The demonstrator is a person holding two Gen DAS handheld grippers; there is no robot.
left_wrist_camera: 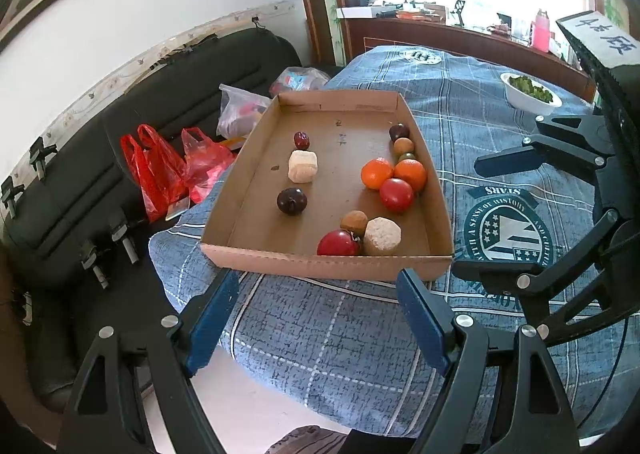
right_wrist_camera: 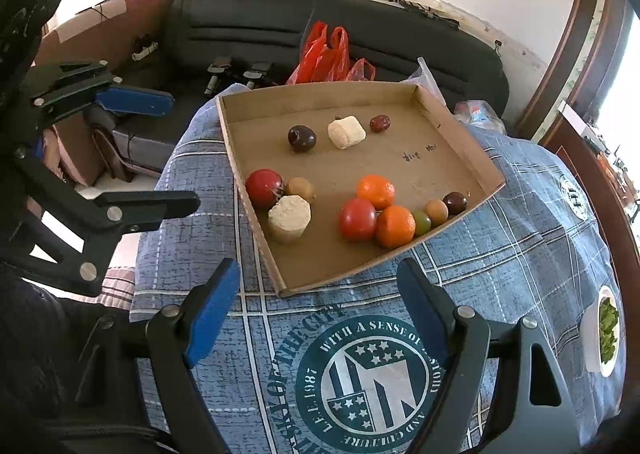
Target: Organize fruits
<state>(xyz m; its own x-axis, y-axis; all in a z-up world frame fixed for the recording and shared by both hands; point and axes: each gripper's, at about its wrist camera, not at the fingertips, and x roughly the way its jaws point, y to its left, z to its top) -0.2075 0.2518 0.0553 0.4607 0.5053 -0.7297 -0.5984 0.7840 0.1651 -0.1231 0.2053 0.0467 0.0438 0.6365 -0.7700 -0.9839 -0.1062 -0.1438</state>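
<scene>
With both the left tongs and right tongs wide and empty short of the cardboard tray, a nudge to the touching fruit cluster by the tray's near wall could send the round pieces rolling.

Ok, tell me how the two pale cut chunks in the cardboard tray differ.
The far chunk lies on its side in the row with the dark plum and red date; the near chunk stands on a flat end, its cut face up. The far chunk touches nothing; the near chunk presses against a red tomato and a brown fruit. The near one looks bigger. Both are pale and faceted, inside the cardboard tray.
</scene>
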